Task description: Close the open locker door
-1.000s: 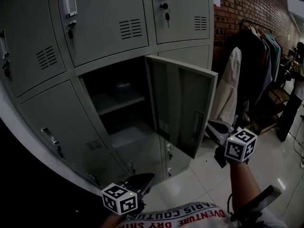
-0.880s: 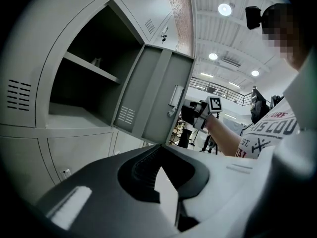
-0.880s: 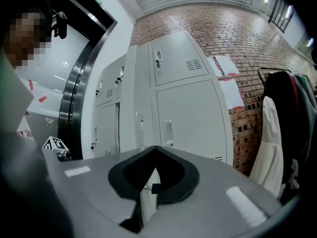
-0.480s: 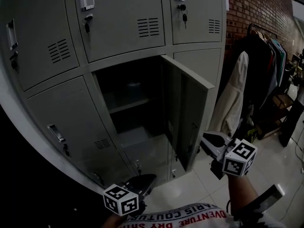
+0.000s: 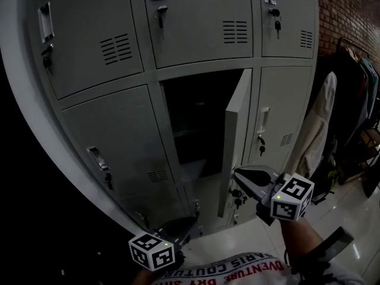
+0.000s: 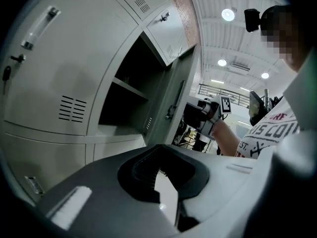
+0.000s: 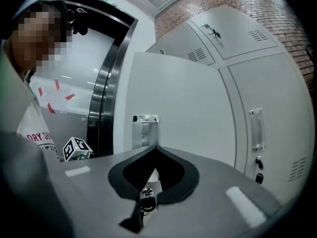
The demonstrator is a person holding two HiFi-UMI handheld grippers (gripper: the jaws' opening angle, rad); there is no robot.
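Note:
The grey locker door [image 5: 236, 140] stands partly open in front of its dark compartment [image 5: 193, 120], whose shelf is faintly visible. My right gripper [image 5: 239, 174] is shut, with its tips at the door's outer face near the lower edge. In the right gripper view the closed tips [image 7: 152, 150] point at that door face [image 7: 178, 98], just below its recessed handle [image 7: 145, 130]. Low by my body, my left gripper [image 5: 178, 226] is shut and holds nothing. Past its tips [image 6: 159, 148], the left gripper view shows the open compartment [image 6: 126, 100] and the door [image 6: 174, 100].
Closed locker doors with handles and keys surround the open one, such as the door to its right [image 5: 276, 117]. A clothes rack with a pale coat [image 5: 317, 132] stands by a brick wall [image 5: 350, 8]. Glossy floor [image 5: 350, 215] lies below.
The door has swung from wide open toward its frame. My right gripper has moved left along with it. The left gripper has barely moved.

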